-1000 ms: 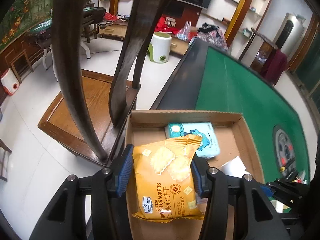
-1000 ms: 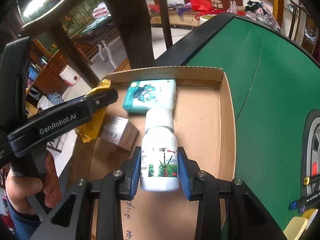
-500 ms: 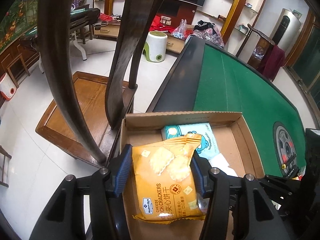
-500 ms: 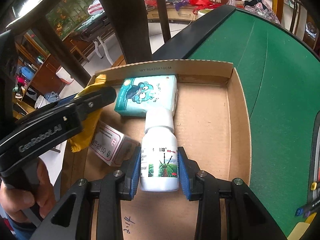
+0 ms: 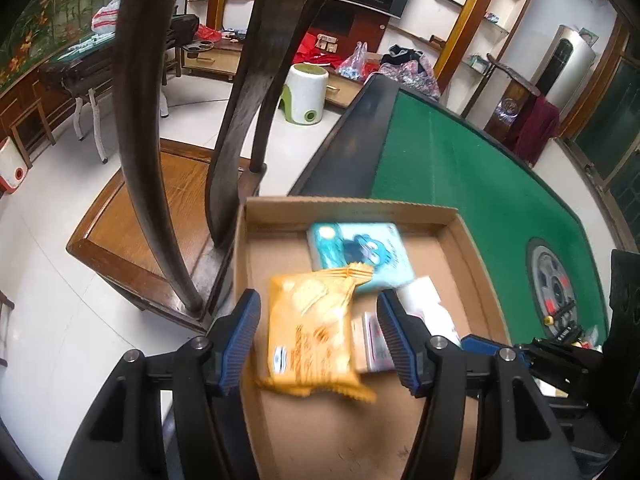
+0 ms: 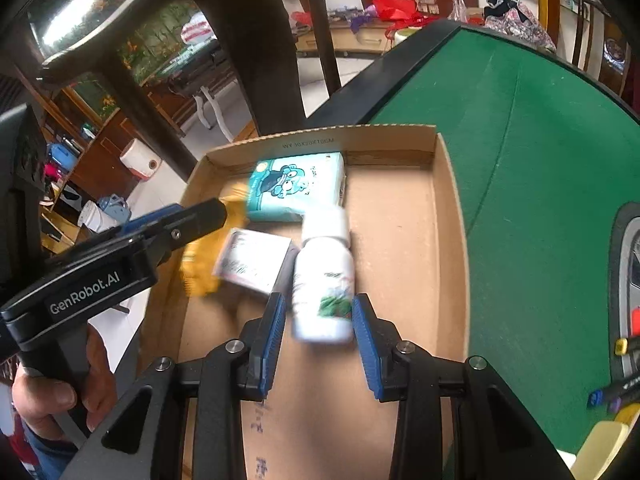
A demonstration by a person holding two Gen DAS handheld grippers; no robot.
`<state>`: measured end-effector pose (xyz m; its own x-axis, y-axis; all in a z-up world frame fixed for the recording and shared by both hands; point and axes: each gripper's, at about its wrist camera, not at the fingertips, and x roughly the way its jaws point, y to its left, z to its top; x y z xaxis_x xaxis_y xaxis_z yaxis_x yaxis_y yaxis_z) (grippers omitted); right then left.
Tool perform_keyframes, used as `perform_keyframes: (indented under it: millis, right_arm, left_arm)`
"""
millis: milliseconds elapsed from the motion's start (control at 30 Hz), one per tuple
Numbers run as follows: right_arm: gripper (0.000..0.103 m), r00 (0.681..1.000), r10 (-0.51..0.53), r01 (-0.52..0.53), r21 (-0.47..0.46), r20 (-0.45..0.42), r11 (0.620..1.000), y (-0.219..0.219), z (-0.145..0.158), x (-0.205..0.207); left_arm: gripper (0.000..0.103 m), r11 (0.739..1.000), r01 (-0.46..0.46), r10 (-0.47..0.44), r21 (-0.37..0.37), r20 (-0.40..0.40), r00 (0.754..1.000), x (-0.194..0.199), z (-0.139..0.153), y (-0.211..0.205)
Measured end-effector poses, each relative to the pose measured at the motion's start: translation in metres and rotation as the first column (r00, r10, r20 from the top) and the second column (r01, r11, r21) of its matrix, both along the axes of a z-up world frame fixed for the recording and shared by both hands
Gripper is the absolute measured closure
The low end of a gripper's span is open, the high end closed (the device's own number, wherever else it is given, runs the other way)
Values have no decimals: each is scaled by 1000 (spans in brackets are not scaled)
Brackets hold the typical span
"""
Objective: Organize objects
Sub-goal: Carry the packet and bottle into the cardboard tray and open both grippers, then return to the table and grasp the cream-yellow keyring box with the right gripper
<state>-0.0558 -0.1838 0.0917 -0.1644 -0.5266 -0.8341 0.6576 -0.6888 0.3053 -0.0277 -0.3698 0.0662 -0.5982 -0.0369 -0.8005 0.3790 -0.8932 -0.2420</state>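
A shallow cardboard box (image 5: 344, 210) (image 6: 452, 240) lies at the edge of the green table. It holds a teal tissue pack (image 5: 360, 252) (image 6: 294, 184) and a small white carton (image 5: 372, 340) (image 6: 252, 260). My left gripper (image 5: 317, 304) is over the box's left side and its jaws are opening. The orange cracker pack (image 5: 312, 328) (image 6: 200, 272) is blurred between them, with a gap on each side. My right gripper (image 6: 318, 308) hovers over the box middle. A blurred white bottle (image 6: 324, 288) (image 5: 428, 304) sits loose between its pads, with a gap at the left pad.
A dark wooden chair (image 5: 140, 120) stands close to the box's left, its seat (image 5: 168, 200) beside the table edge. Green felt (image 6: 520, 140) stretches to the right. Markers (image 6: 612, 392) lie at the table's near right. A person's hand (image 6: 52, 392) grips the left tool's handle.
The left jaws have spread and the cracker pack has come free between them. The bottle has slipped lower and farther from the right pads. Both views have drawn back from the box.
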Motion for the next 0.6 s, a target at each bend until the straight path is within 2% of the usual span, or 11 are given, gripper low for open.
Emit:
perform_keyframes:
  millis: [367, 600]
  right_arm:
    - [63, 1000, -21, 22, -108, 9, 994, 69, 8, 31]
    - [63, 995, -101, 100, -172, 3, 980, 151, 14, 37]
  left_arm:
    - [39, 997, 83, -83, 1, -71, 994, 31, 20, 65]
    - [39, 985, 171, -171, -8, -77, 982, 39, 20, 123]
